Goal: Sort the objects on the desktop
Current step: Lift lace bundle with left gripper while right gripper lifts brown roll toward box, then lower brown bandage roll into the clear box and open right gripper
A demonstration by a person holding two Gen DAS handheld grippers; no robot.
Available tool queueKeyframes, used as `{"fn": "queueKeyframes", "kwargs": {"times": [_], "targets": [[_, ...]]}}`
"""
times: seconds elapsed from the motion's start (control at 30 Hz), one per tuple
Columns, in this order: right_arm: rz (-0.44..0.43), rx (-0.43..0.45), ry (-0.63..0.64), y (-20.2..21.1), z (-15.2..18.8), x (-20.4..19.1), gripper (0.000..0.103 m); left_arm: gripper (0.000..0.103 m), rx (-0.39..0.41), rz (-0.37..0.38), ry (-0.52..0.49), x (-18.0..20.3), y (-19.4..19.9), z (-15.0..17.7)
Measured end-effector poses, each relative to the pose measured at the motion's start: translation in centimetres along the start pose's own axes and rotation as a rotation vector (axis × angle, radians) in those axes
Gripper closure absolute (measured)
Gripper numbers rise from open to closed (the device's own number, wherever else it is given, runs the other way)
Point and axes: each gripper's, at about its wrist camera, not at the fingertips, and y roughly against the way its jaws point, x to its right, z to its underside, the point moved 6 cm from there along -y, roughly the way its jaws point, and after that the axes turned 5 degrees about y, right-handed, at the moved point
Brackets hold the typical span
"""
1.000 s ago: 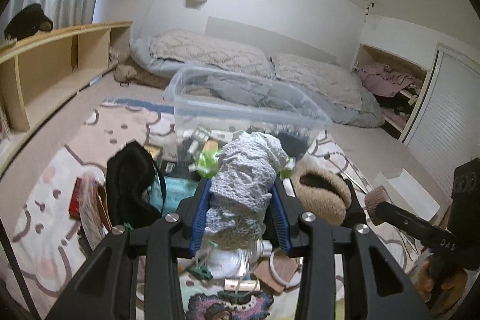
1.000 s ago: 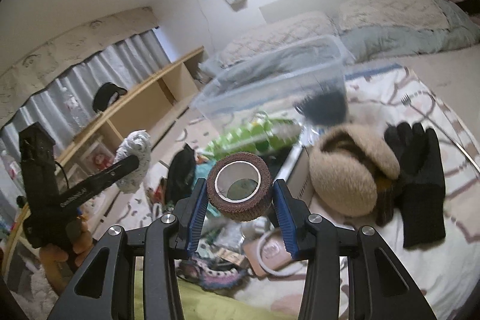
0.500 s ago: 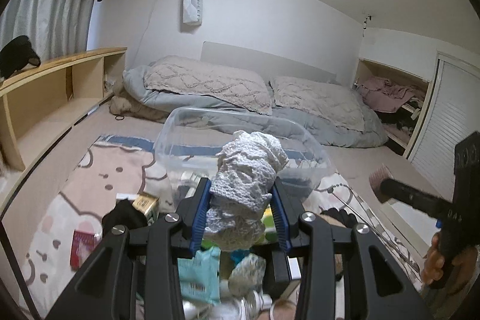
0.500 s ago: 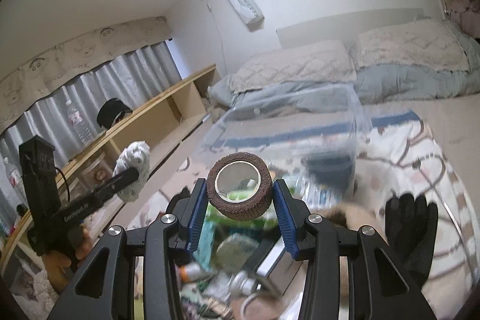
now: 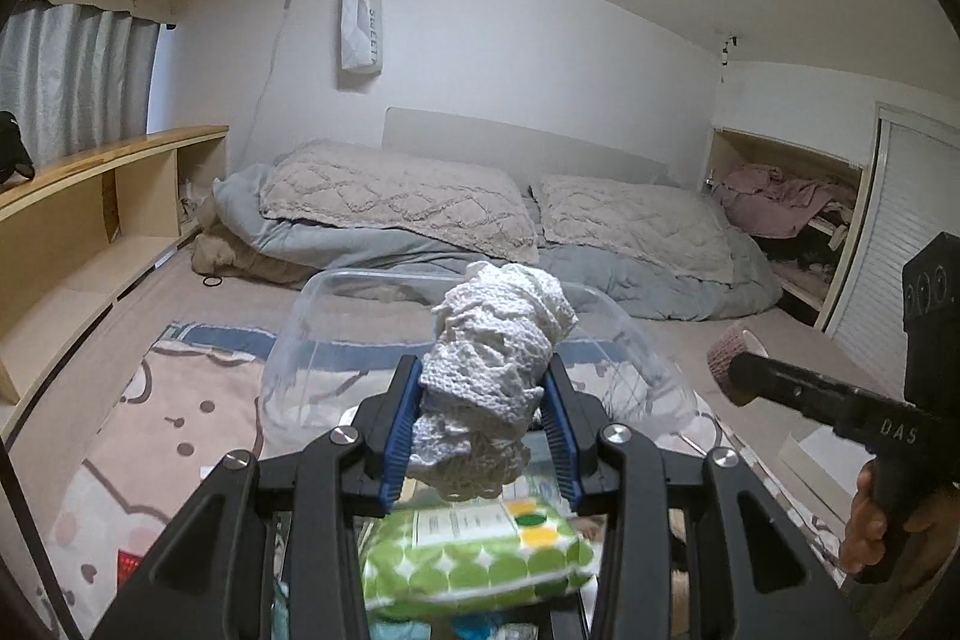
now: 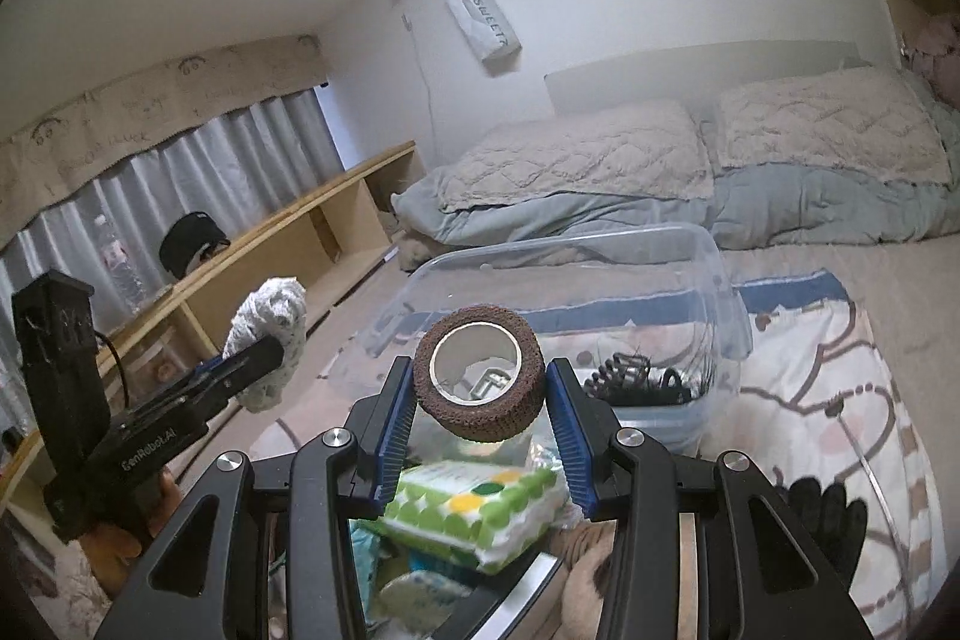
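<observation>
A white crocheted cloth [image 5: 495, 370] is clamped between the blue pads of the left claw [image 5: 483, 424], bunched and standing above the fingertips. A brown bandage roll [image 6: 479, 381], its hollow core facing the camera, is pinched at its sides by the right claw [image 6: 480, 424]. Both are held in the air just before a clear plastic bin [image 6: 708, 274], which sits on a patterned rug [image 6: 840, 388] on the floor. Black hair clips [image 6: 642, 379] are seen inside the bin. A green dotted wipes pack [image 6: 474, 508] lies below the claws, amid clutter.
</observation>
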Motion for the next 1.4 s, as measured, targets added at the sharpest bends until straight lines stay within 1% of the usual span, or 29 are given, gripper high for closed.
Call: {"fn": "queueKeyframes", "kwargs": {"times": [0.1, 0.27, 0.43, 0.6, 0.8, 0.9, 0.97, 1.13, 1.3, 1.4], "targets": [[0.014, -0.003, 0.024, -1.0, -0.9, 0.1, 0.058, 0.064, -0.001, 0.000, -0.005, 0.0, -1.2, -0.8], [0.029, -0.014, 0.026, -2.6, -2.0, 0.7, 0.059, 0.064, -0.003, 0.000, -0.021, 0.3, -2.9, -1.8], [0.023, -0.026, -0.016, -4.4, -3.0, 1.7, 0.059, 0.064, -0.004, -0.008, -0.032, 0.5, -4.5, -1.9], [0.050, -0.065, -0.038, -6.6, -3.5, 2.8, 0.059, 0.064, -0.028, -0.026, -0.043, 0.3, -6.5, -1.8], [0.093, -0.149, -0.028, -9.8, -3.1, 3.5, 0.059, 0.064, -0.054, -0.045, -0.047, -0.1, -7.9, -1.4], [0.099, -0.220, -0.027, -12.0, -2.5, 3.8, 0.059, 0.064, -0.064, -0.051, -0.049, -0.5, -8.2, -1.0], [0.112, -0.264, -0.039, -13.6, -1.9, 4.0, 0.059, 0.064, -0.070, -0.053, -0.049, -0.7, -8.4, -0.8], [0.111, -0.366, -0.080, -17.0, -0.5, 3.9, 0.059, 0.064, -0.082, -0.058, -0.047, -1.3, -8.9, -0.4], [0.125, -0.430, -0.091, -19.1, 0.8, 3.7, 0.059, 0.064, -0.097, -0.060, -0.027, -2.2, -9.4, -0.2], [0.132, -0.435, -0.076, -19.6, 1.3, 3.6, 0.059, 0.064, -0.107, -0.068, -0.018, -2.8, -9.7, -0.1]]}}
